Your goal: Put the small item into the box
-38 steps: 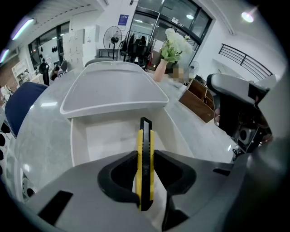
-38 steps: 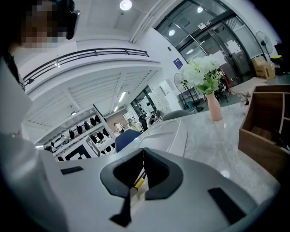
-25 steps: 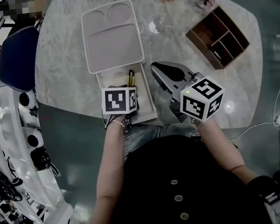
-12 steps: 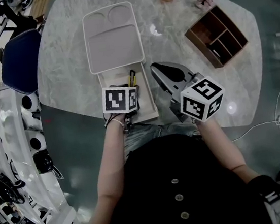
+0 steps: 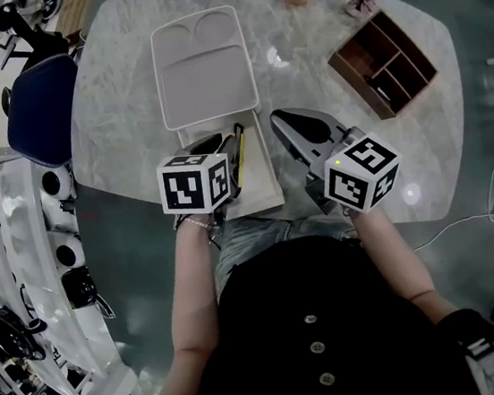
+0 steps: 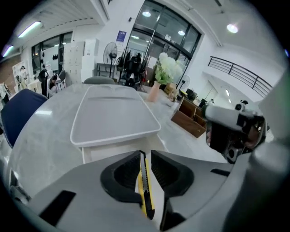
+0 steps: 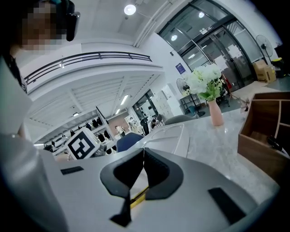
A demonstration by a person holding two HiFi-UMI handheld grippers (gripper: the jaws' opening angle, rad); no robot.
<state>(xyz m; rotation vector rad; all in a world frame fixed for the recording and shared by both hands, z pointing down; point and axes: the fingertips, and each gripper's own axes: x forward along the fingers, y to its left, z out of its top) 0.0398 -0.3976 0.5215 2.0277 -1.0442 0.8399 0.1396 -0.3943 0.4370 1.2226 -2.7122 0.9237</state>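
Seemingly light, stiff and slick, the yellow utility knife [image 5: 239, 152] lies along the box's [image 5: 263, 194] right wall, best pinched mid-body; the left gripper's [image 6: 145, 156] jaws, just narrowing, stand apart on nothing, and the right gripper's [image 7: 143, 152] are closed empty.

We see the left gripper [image 5: 207, 143] has lifted up and to the left off the box [image 5: 272, 180]. The yellow knife [image 5: 239, 155] now shows full length along the box's right wall. Its jaws have just been closing, with nothing clamped between them.
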